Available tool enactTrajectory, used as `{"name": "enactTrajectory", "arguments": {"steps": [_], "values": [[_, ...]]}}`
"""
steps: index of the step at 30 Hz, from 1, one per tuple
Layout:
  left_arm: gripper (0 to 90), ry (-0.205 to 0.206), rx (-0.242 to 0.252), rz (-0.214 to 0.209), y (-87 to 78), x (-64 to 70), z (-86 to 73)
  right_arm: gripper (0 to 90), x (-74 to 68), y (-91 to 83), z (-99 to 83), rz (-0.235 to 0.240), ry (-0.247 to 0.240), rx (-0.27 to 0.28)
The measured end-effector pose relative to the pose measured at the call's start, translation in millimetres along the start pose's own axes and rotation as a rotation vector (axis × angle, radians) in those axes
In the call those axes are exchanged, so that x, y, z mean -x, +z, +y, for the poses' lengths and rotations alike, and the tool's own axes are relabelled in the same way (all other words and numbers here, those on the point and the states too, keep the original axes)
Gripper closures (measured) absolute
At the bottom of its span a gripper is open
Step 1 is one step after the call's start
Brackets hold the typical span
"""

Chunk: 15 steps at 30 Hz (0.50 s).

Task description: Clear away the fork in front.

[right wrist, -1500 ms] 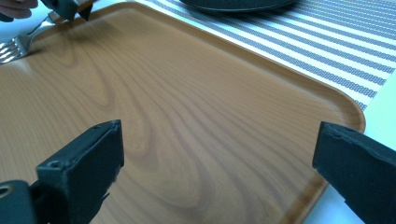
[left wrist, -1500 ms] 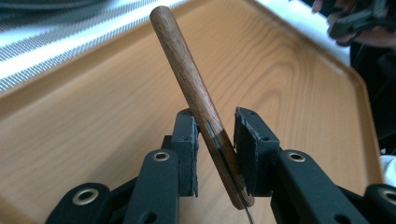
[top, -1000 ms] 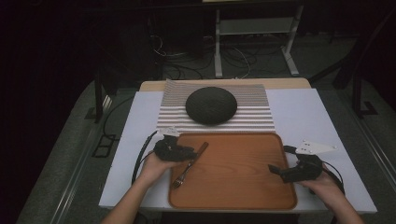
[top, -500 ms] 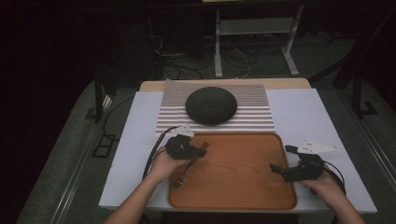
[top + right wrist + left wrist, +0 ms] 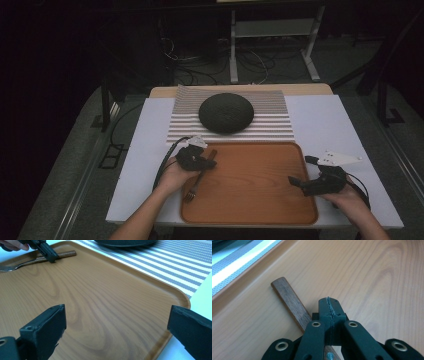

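Fork [image 5: 199, 176] lies at tray [image 5: 260, 200] left edge, long axis diagonal: wood handle twd far side, tines twd person. L gripper [image 5: 210, 162] pinches handle mid-length. R gripper [image 5: 301, 171] spread wide, well apart at tray's right.

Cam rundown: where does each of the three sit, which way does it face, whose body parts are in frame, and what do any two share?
High view: above the person's side, facing forward and down on the tray, bowl and mat; both forearms, left gripper, right gripper.
Left gripper view: on the left gripper, looking along its closed jaws at the fork handle on the tray.
Right gripper view: on the right gripper, looking across the tray between its wide-open jaws; the left gripper shows far off.
Shared: the fork and tray show in all three.
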State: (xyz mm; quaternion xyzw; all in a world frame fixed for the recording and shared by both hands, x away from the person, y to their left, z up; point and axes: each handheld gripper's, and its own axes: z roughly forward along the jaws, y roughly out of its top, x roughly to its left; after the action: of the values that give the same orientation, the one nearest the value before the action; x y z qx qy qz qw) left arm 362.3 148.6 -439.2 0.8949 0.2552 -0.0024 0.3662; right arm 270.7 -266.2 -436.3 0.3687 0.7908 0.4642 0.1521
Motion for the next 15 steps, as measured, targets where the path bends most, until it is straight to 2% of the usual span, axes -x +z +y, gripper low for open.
{"name": "enactTrajectory", "arguments": {"steps": [7,15], "values": [[89.3,-0.04,0.007,0.036,-12.1,-11.4,-10.1,2.2,1.5,-1.0,-0.8,-0.002,-0.005,-0.002],[89.3,-0.052,0.004,0.058,-20.1,-17.1,-16.2,2.1,1.4,-1.9,-0.7,-0.003,-0.005,0.001]]}}
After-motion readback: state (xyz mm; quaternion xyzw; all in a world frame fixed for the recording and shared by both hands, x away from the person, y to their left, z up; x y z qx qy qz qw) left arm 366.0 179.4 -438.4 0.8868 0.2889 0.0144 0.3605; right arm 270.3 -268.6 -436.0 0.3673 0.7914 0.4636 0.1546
